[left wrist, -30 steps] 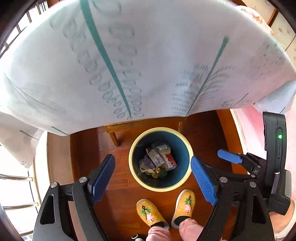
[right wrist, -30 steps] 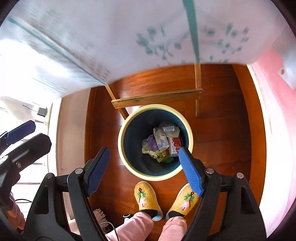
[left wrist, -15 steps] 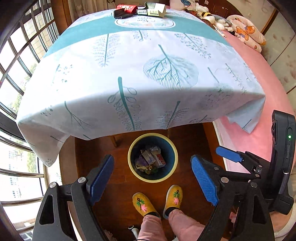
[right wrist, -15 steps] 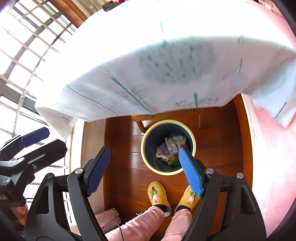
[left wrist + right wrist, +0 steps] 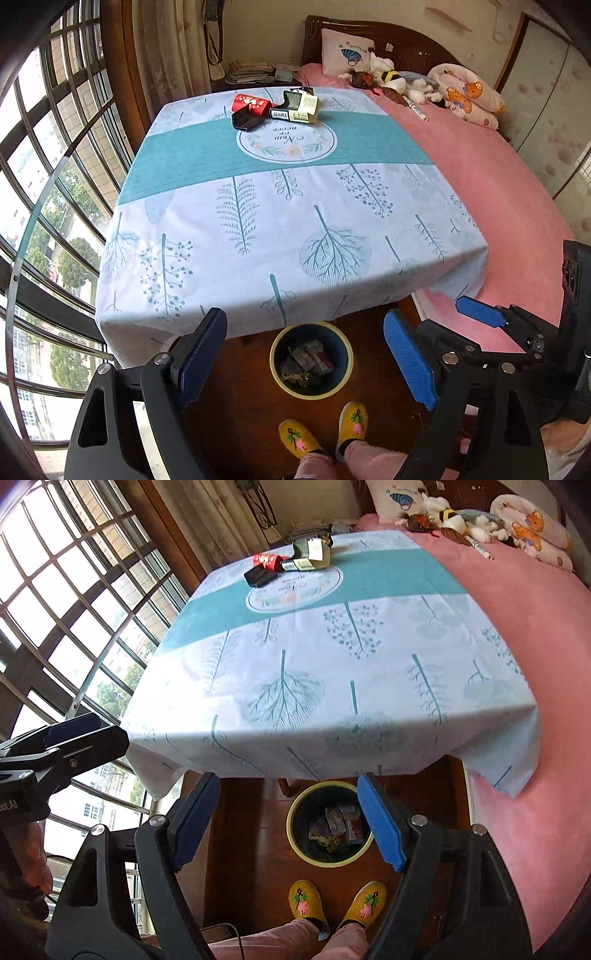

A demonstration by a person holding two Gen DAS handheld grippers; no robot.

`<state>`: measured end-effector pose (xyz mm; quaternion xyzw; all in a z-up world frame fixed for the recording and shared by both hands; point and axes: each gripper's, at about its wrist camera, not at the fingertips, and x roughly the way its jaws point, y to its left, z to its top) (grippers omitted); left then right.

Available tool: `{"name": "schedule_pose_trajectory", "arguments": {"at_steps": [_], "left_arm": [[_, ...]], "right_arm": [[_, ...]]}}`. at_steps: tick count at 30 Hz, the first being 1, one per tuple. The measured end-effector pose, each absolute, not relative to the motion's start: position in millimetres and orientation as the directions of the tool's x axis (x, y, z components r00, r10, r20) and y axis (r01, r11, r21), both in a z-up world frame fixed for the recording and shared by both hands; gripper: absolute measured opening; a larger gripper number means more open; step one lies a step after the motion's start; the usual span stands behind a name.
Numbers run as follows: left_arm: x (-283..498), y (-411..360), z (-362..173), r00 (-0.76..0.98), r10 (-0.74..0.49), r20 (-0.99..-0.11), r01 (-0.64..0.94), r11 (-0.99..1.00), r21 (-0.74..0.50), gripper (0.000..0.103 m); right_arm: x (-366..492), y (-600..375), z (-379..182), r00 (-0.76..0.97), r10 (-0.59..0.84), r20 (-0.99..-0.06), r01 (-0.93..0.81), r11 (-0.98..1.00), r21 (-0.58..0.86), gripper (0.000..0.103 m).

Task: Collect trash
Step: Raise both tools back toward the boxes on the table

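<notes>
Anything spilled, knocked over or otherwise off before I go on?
Nothing spilled. The bin stands upright on the floor with the trash inside. Three pieces still lie in a heap at the table's far edge: a red packet, a black one and an opened box.

The draped surface (image 5: 288, 206) hides its own legs and the far rim of the trash bin (image 5: 311, 360). Wrappers (image 5: 306, 360) inside the bin are too small to identify. The person's legs (image 5: 295, 938) are cut off at the frame's bottom edge.
</notes>
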<state>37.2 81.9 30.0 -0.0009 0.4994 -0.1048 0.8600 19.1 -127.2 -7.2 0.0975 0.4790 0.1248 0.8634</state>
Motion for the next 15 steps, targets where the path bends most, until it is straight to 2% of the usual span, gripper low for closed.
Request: {"name": "schedule_pose_trajectory", "arguments": {"at_steps": [5,15], "left_arm": [[52.5,91.7,59.5,0.514,-0.205,-0.833,0.2,0.973,-0.116,0.088],[94.9,107.6,110.7,0.616,-0.155,-0.772,0.186,0.981,-0.048,0.088]], "right_arm": [[33.0,-127.0,40.2,0.582,0.277,-0.764,-0.105,0.958,0.267,0.075],[76.3,-119.1,101.4,0.672,0.197,-0.714,-0.079,0.978,0.195,0.075]]}}
